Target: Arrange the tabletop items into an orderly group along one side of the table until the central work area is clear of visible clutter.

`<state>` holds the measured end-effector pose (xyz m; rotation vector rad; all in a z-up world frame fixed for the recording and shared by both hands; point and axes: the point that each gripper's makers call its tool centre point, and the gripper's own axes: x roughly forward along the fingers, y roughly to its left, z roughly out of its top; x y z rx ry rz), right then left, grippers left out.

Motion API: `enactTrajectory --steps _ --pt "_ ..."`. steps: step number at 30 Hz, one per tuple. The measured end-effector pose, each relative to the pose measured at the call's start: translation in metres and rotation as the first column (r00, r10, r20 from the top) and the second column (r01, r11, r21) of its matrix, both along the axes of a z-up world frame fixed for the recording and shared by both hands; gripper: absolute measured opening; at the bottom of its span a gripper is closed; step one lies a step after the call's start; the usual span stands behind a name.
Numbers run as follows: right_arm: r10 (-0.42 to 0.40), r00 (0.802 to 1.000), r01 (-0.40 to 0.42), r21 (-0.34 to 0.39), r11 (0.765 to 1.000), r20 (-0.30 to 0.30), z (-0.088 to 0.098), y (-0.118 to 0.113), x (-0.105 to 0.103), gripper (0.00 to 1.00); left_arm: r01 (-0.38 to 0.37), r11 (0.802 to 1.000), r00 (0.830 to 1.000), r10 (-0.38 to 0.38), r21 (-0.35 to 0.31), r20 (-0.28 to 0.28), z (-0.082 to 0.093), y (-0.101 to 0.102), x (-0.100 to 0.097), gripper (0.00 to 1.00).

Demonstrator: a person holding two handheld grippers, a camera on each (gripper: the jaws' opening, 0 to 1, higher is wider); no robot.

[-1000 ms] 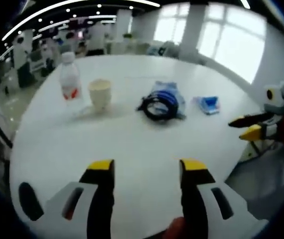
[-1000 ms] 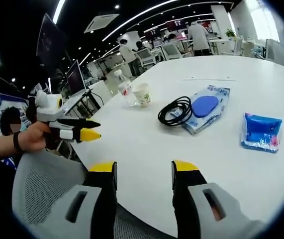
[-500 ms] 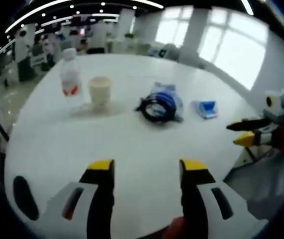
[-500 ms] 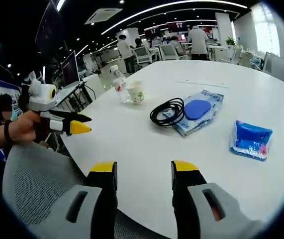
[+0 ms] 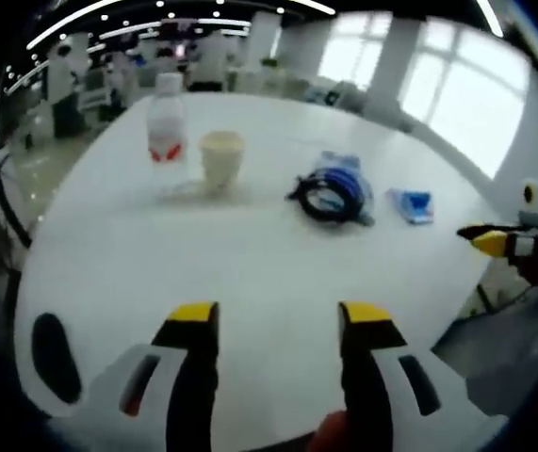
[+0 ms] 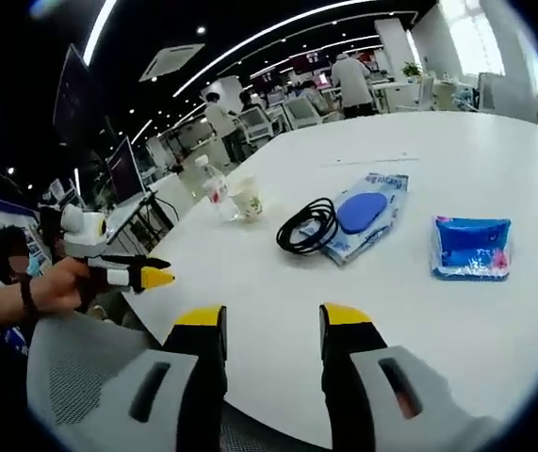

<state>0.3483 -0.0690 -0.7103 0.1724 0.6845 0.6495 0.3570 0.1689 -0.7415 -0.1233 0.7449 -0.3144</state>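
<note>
On the round white table (image 5: 250, 254) stand a clear water bottle (image 5: 167, 125) with a red label and a cream paper cup (image 5: 221, 160). Right of them lie a coiled black cable (image 5: 323, 200) against a blue wipes pack (image 5: 344, 179), and a small blue tissue packet (image 5: 412, 203). My left gripper (image 5: 273, 325) is open over the near table edge. My right gripper (image 6: 261, 330) is open too, over its own table edge, facing the cable (image 6: 306, 226), wipes pack (image 6: 367, 212), tissue packet (image 6: 471, 247), cup (image 6: 246, 200) and bottle (image 6: 216, 188). Each gripper appears in the other's view, left gripper (image 6: 141, 273), right gripper (image 5: 495, 240).
A grey mesh chair back (image 6: 80, 377) sits below the right gripper, at the table's edge. A hand (image 6: 57, 287) holds the left gripper. Office desks, chairs and several people (image 6: 349, 80) stand far behind the table. Bright windows (image 5: 438, 85) line the far wall.
Both cameras have shifted a little. In the left gripper view the items now sit further right and nearer. In the right gripper view the left gripper has dropped lower. Nothing on the table moved.
</note>
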Motion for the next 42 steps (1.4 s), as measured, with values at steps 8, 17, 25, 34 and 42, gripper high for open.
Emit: enactTrajectory --steps 8,17,25,34,42 --pt "0.017 0.999 -0.016 0.02 1.0 -0.048 -0.008 0.001 -0.001 0.4 0.102 0.987 0.995 -0.098 0.125 -0.034 -0.015 -0.003 -0.001 0.48" --pt "0.026 0.997 -0.027 -0.004 1.0 -0.068 -0.012 -0.007 0.002 0.42 0.084 0.985 0.995 -0.075 0.152 -0.062 -0.02 -0.006 -0.008 0.5" --pt "-0.026 0.999 0.025 -0.044 0.999 -0.025 -0.004 -0.002 0.067 0.43 0.118 0.99 0.992 -0.114 0.075 -0.06 -0.013 -0.024 -0.01 0.5" --pt "-0.031 0.999 0.035 -0.098 0.995 0.043 -0.004 0.032 0.137 0.43 0.126 0.992 0.99 -0.125 0.015 -0.07 -0.017 -0.029 -0.005 0.5" --pt "0.033 0.999 -0.025 -0.205 0.978 0.035 -0.035 0.058 0.172 0.44 0.049 0.997 0.997 -0.053 -0.061 -0.065 -0.007 -0.019 -0.004 0.49"
